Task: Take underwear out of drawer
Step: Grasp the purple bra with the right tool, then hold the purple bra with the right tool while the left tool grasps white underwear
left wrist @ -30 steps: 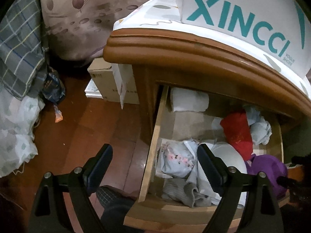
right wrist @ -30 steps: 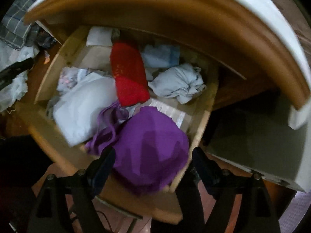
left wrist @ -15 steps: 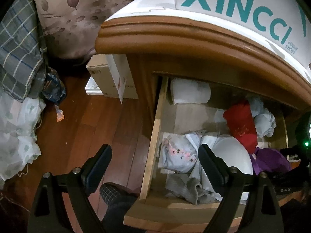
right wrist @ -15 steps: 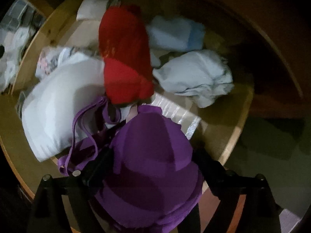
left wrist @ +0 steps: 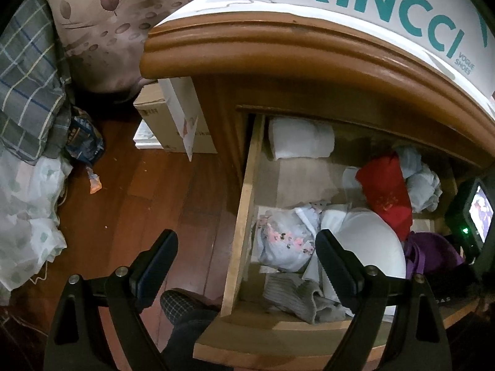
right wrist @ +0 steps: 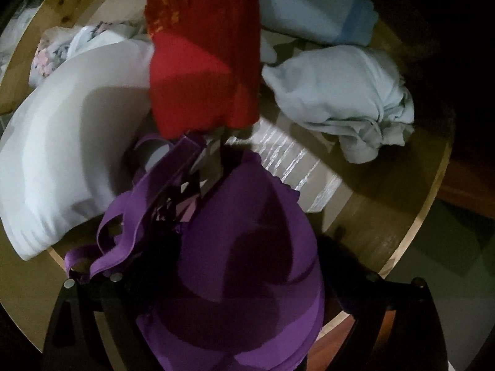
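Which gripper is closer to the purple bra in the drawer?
The right gripper. It is right over the purple bra, its open fingers on either side of the cup. The left gripper hangs over the drawer's left edge, away from the bra.

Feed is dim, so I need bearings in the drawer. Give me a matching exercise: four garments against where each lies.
1 purple bra
2 red garment
3 white bra
4 grey sock

A front left corner of the drawer
B between the right claw fingers
C centre, towards the back
D middle front, beside the purple bra

Pairs: 1-B, 2-C, 3-D, 4-A
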`<state>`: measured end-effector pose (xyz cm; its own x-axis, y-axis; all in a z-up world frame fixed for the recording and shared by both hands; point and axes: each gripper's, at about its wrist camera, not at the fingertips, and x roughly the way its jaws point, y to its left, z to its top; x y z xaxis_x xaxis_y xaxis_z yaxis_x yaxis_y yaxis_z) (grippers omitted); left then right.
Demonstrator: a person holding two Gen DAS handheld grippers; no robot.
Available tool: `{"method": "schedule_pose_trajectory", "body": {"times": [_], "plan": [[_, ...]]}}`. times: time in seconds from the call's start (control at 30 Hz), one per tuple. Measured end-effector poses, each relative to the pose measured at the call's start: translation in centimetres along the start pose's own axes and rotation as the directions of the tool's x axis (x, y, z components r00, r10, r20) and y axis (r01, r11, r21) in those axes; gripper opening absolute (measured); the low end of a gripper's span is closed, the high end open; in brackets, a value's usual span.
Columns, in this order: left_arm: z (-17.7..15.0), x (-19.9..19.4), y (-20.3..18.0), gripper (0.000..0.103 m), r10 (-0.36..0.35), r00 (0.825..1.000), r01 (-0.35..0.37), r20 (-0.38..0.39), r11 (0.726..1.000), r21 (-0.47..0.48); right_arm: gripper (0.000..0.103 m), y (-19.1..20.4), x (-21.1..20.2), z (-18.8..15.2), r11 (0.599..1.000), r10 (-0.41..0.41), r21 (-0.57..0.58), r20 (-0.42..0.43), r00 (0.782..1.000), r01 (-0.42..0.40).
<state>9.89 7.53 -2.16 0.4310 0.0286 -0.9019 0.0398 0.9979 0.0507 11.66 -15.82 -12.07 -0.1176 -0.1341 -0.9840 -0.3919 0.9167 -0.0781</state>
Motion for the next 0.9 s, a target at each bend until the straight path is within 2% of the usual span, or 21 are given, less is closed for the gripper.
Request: {"method": "schedule_pose_trajectory", "body": {"times": [0.13,0.3,0.4,0.47,0.6,0.67,0.73,0.8,0.87,0.9], "plan": [[-0.1,0.0,-0.3,0.089,0.003,1.000,-0.003,0.002,1.000,0.015,0.073,-0.3,-0.9,-0.9,1.000,0.008,0.016,0.037,0.999,-0.009],[-0.3,0.3,-0.8,0.089,-0.003,1.000,0.003,-0.009,1.000,0.026,0.061,-0.3,-2.8,-2.2,0.999,-0.004,0.043,0.138,0.990,-0.002],[-0.3,0.4,-1.1,0.089,-0.014,1.000,0.015,-0.017,1.000,0.027,0.059,-0.7,-4.7,-3.4,0.996,0.011,0.087,0.224,0.974,-0.031],[-0.3,0.6,-1.4,0.089,-0.020,0.999,0.021,-0.025,0.999,0.029,0.059,-1.1,-6.2,-4.3,0.991,0.013,0.124,0.292,0.956,-0.052],[-0.5,0.6,-2.5,0.089,-0.033,0.999,0.034,-0.023,0.998,0.059,0.058,-2.2,-9.1,-6.3,0.966,0.055,0.208,0.419,0.906,-0.155],[-0.6,0.6,-3.3,0.089,-0.053,0.998,0.055,-0.030,0.995,0.078,0.058,-3.1,-9.1,-7.8,0.952,0.046,0.248,0.465,0.884,-0.180],[-0.7,0.6,-4.2,0.089,-0.070,0.997,0.073,-0.040,0.992,0.098,0.057,-4.1,-9.7,-9.1,0.927,0.047,0.295,0.519,0.853,-0.231],[-0.8,0.7,-4.9,0.089,-0.089,0.995,0.094,-0.052,0.989,0.111,0.057,-5.7,-8.4,-10.2,0.894,0.108,0.311,0.551,0.827,-0.324],[-0.8,0.7,-5.8,0.089,-0.110,0.992,0.117,-0.058,0.985,0.128,0.057,-6.7,-8.0,-10.6,0.851,0.143,0.336,0.591,0.794,-0.404],[-0.8,0.7,-6.1,0.089,-0.117,0.991,0.124,-0.060,0.983,0.137,0.056,-6.3,-7.8,-9.9,0.844,0.146,0.340,0.600,0.787,-0.415]]}}
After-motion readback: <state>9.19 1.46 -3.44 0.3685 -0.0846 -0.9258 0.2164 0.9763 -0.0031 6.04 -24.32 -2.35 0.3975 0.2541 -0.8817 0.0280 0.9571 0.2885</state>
